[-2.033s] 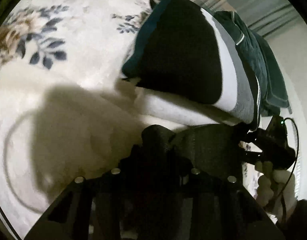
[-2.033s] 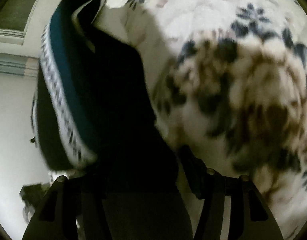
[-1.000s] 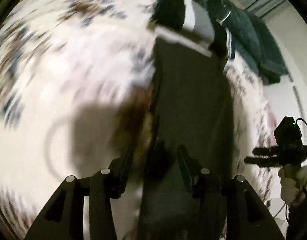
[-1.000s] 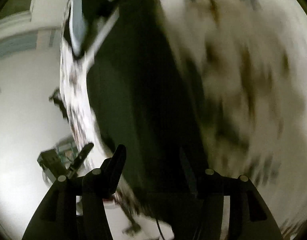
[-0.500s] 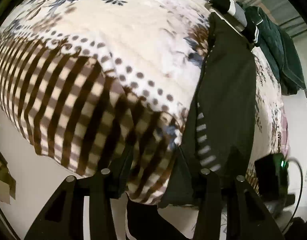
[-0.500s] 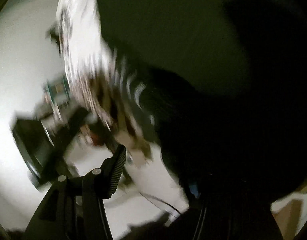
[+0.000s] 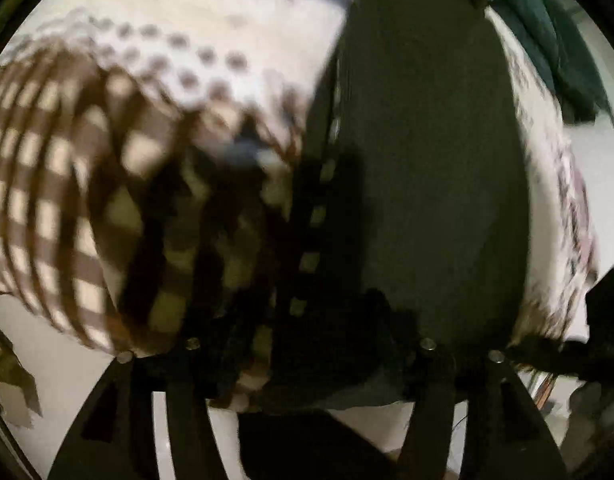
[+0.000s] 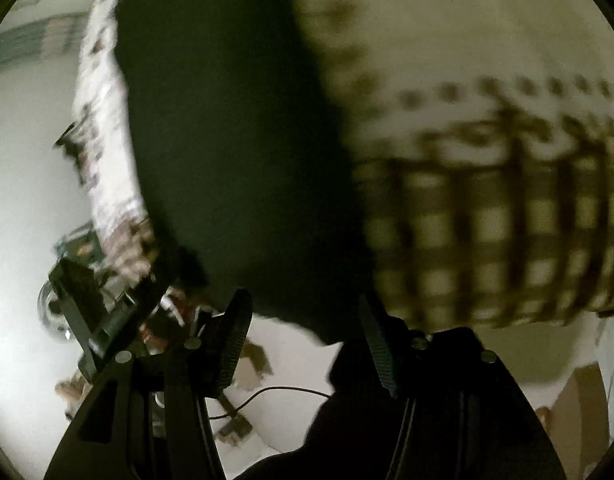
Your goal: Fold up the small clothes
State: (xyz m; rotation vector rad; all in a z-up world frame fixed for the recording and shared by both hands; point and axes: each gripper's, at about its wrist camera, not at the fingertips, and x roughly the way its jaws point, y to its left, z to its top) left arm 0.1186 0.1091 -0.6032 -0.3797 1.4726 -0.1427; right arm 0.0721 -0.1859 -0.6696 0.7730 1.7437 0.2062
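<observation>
A long dark garment (image 7: 427, 160) lies stretched out along the bed, its near end hanging over the bed's front edge; it also shows in the right wrist view (image 8: 235, 128). My left gripper (image 7: 311, 344) is at that near end, fingers dark and blurred against the cloth, so I cannot tell if it holds it. My right gripper (image 8: 303, 320) is open, fingers (image 8: 235, 340) spread just below the garment's hanging hem, not touching it.
The bed has a cream blanket with brown checks and dots (image 7: 67, 184) over its front edge. A pile of dark green clothes (image 7: 563, 52) lies at the far right. The other handheld gripper (image 8: 87, 300) shows at left. Pale floor with a cable (image 8: 283, 392) lies below.
Both grippers pulled the garment out flat toward the bed's front edge. The right gripper has dropped back below the hem and stands open. The left view moved closer to the garment's end.
</observation>
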